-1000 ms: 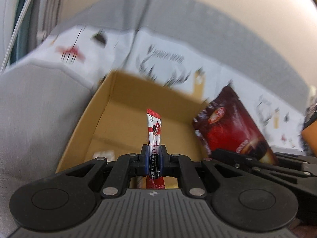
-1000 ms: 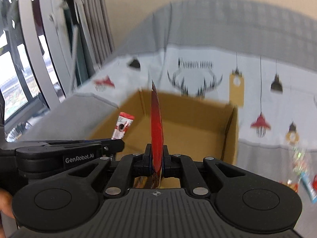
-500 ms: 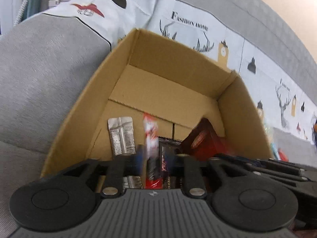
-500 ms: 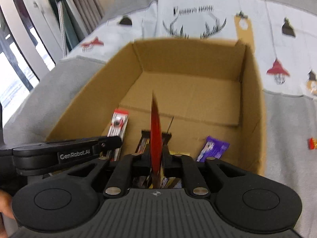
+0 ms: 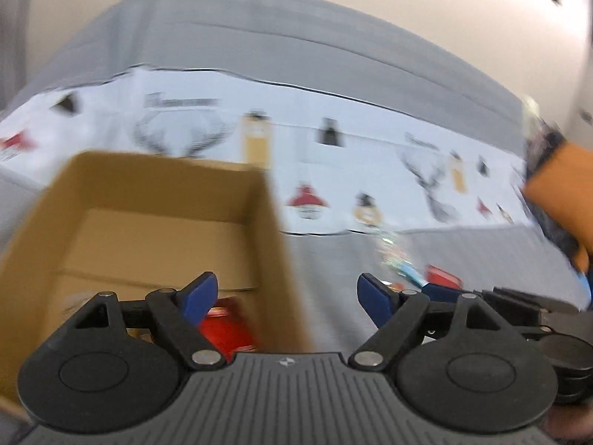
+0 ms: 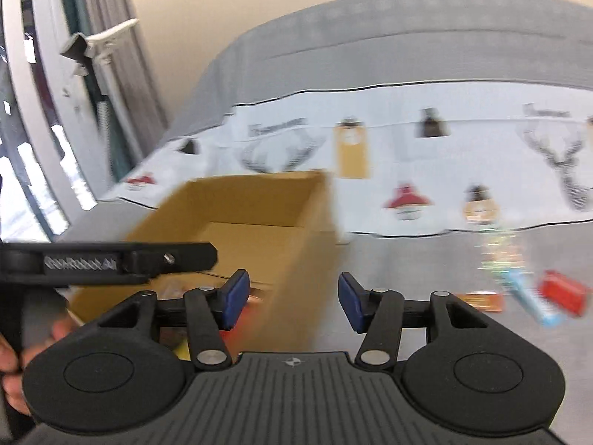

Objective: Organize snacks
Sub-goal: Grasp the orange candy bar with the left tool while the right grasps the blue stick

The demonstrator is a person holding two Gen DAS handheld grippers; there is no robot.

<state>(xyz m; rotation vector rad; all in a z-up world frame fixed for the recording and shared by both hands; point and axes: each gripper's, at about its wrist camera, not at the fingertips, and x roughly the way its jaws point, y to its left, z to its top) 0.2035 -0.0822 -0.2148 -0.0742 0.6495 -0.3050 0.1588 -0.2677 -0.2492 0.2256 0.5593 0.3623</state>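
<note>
The open cardboard box (image 5: 270,244) stands on a grey sofa, left of centre in both views (image 6: 318,244). A red packet (image 5: 226,328) lies inside it near the front wall. My left gripper (image 5: 287,298) is open and empty over the box's right front corner. My right gripper (image 6: 291,302) is open and empty above the box's right wall. Loose snacks lie on the seat to the right: a red packet (image 6: 563,291), a light blue stick (image 6: 526,298), an orange wrapper (image 6: 481,300) and a shiny clear packet (image 6: 498,248). Both views are motion-blurred.
A white printed cover (image 6: 407,155) with antlers and lamps drapes the sofa back. A window and curtain (image 6: 44,111) stand at the far left. The left gripper's body (image 6: 111,261) crosses the right wrist view. A forearm (image 5: 556,185) shows at the right.
Both grippers opened and let go: the coffee stick and the red packet dropped into the box. Both grippers have lifted and swung right, toward the loose snacks.
</note>
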